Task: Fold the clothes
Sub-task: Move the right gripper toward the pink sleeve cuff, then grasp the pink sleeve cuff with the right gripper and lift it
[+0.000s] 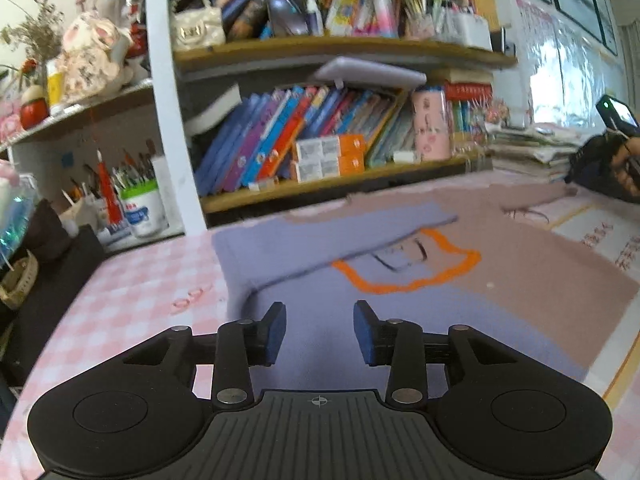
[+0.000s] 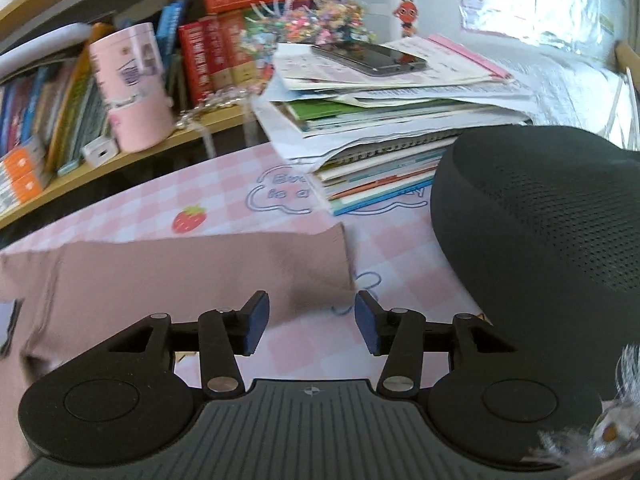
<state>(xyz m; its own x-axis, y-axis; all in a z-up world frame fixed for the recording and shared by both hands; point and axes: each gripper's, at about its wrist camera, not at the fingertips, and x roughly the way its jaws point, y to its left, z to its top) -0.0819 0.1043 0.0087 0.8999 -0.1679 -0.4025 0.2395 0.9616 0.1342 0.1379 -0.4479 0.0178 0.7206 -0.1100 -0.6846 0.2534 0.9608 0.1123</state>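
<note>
Holding both tools above a pink-and-white checked tablecloth (image 1: 132,288), we keep the left gripper (image 1: 320,330) with its blue-padded jaws spread wide, nothing between them, poised over the lilac part of a lilac-and-mauve knitted sweater (image 1: 400,280) lying flat on the cloth. One lilac sleeve is laid across the chest, partly covering an orange-outlined motif (image 1: 420,268). Our right gripper (image 2: 310,320) is likewise wide open and empty, its jaws hovering just over the cuff end of the sweater's mauve sleeve (image 2: 200,272), which stretches out flat across the table; whether the pads touch the fabric we cannot tell.

Printed on the cloth near that cuff are a red strawberry (image 2: 189,218) and blue outline lettering. Just beyond stands a tall stack of papers and notebooks (image 2: 392,120) with a dark smartphone (image 2: 370,58) on top, and to the right a rounded black mesh object (image 2: 552,232) fills the corner of the right wrist view.

Behind the table rises a wooden bookshelf (image 1: 340,184) crowded with leaning blue and purple books (image 1: 256,140), orange-and-white boxes (image 1: 330,158) and a pink cylindrical tin (image 2: 132,88). A white tub of pens and brushes (image 1: 142,208) sits at the left, beside a white upright post (image 1: 168,92); a cream quilted handbag (image 1: 196,28) rests on the upper shelf. Bright window light washes out the right side.
</note>
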